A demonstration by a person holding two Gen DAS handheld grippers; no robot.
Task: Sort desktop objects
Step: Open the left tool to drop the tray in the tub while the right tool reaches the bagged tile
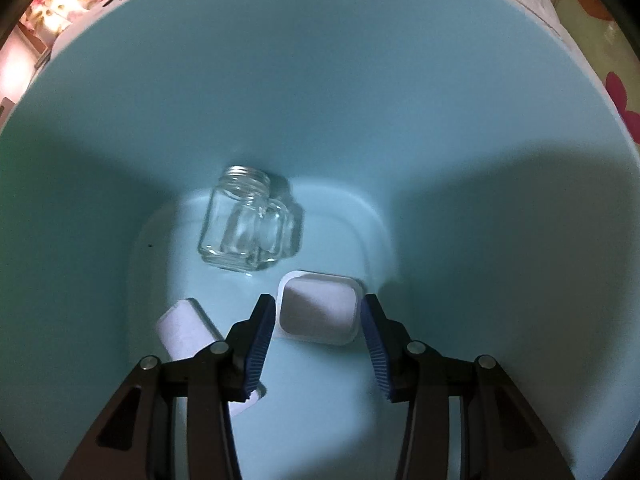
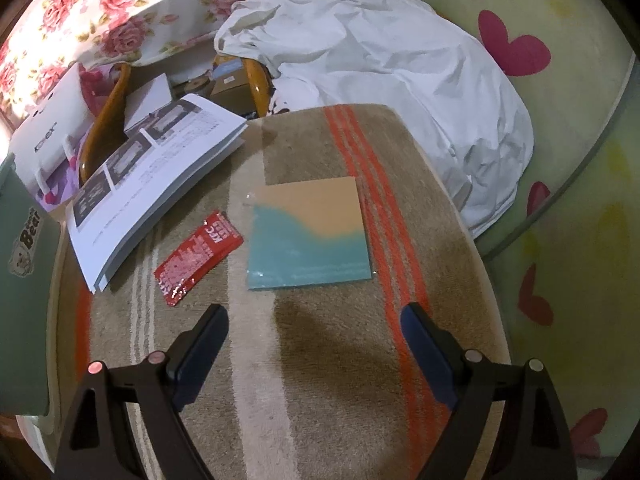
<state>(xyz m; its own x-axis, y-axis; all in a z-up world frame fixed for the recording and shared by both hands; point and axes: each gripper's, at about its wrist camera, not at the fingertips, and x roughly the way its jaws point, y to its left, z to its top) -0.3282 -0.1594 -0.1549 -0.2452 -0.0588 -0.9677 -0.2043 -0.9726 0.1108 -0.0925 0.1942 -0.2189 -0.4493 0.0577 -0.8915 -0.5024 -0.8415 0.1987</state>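
Desktop objects split two ways: left claw (image 1: 319, 346) spread wide, gripping nothing, down inside the blue bin (image 1: 320, 100), white tray (image 1: 317, 310) just past its tips, white block (image 1: 186, 330) left of the tray, glass jar (image 1: 244, 226) lying beyond it. Looks like a drop-off step. Right claw (image 2: 314, 344) gapes empty over the bench (image 2: 328, 380); teal card (image 2: 308, 240) ahead, red sachet (image 2: 198, 258) left of the card, booklet (image 2: 156, 184) farther left. Next likely a descent onto the card, jaws straddling its edge
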